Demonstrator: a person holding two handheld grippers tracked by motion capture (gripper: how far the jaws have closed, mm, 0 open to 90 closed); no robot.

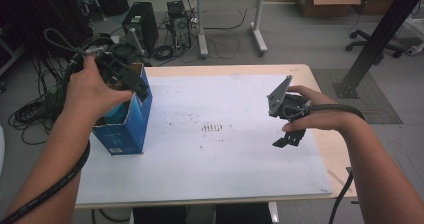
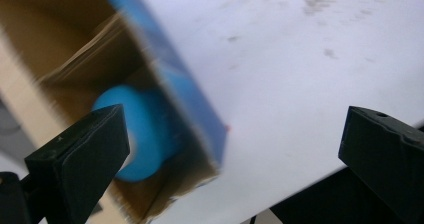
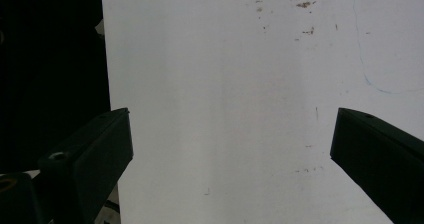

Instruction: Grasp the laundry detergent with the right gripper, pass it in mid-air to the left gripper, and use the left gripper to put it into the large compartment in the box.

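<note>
While your left gripper [image 1: 131, 76] hangs over the open top of the blue box [image 1: 131, 129] at the left of the high view, its jaws stand wide apart with nothing between them. That box stands upright on the white table [image 1: 225, 174], close to its left edge, and your left hand [image 1: 90, 91] partly covers its top. Inside it lies a light-blue rounded thing [image 1: 117, 115], visible through the opening; what it is cannot be told.

Left gripper view: the two black jaws rise from the lower corners of the frame, well apart. Between and beyond them, at the left, the box [image 2: 165, 64] shows its brown inner walls, and the light-blue thing [image 2: 145, 134] sits at the bottom, just beside the left jaw in the picture. This picture is blurred. White tabletop [image 2: 310, 84] takes up the right half.

Your right gripper [image 1: 286, 129] is held above the table at the right of the high view, well apart from the box, with your right hand [image 1: 320, 115] wrapped around it. Right gripper view: its jaws are also spread wide and grip nothing; bare white tabletop [image 3: 225, 109] with a few dark smudges lies between them, and the table's edge runs down the left of the frame.
</note>
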